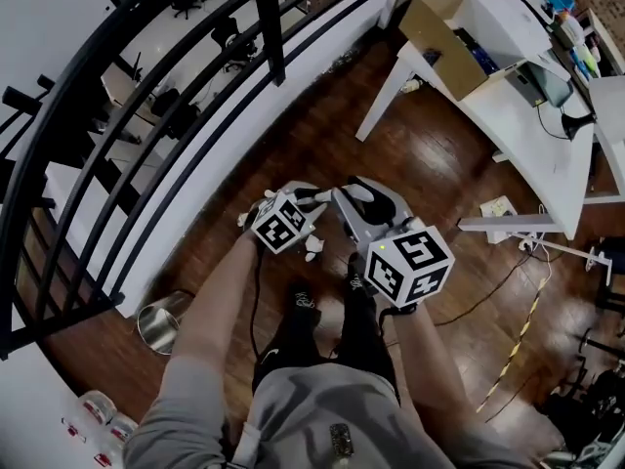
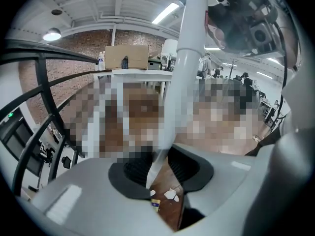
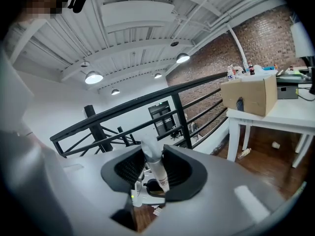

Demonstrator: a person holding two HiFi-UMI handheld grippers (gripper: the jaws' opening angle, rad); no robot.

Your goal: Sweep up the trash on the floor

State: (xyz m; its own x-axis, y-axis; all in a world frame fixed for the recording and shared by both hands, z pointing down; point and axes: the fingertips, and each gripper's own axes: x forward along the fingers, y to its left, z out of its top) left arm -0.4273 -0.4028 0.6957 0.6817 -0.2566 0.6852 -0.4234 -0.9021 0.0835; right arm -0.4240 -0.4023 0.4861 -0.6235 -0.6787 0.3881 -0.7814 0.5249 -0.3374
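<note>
Just beyond the left gripper (image 2: 160, 170), which clamps a white pole (image 2: 189, 58), paper scraps (image 2: 171, 194) lie on the wooden floor (image 1: 439, 164). The right gripper (image 3: 153, 175) pinches a short white handle (image 3: 150, 151).

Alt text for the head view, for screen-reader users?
Top-down view: a person standing on a dark wooden floor holds the left gripper and right gripper close together above white scraps by their shoes. A black railing curves along the left; a white table carrying a cardboard box stands upper right.
</note>
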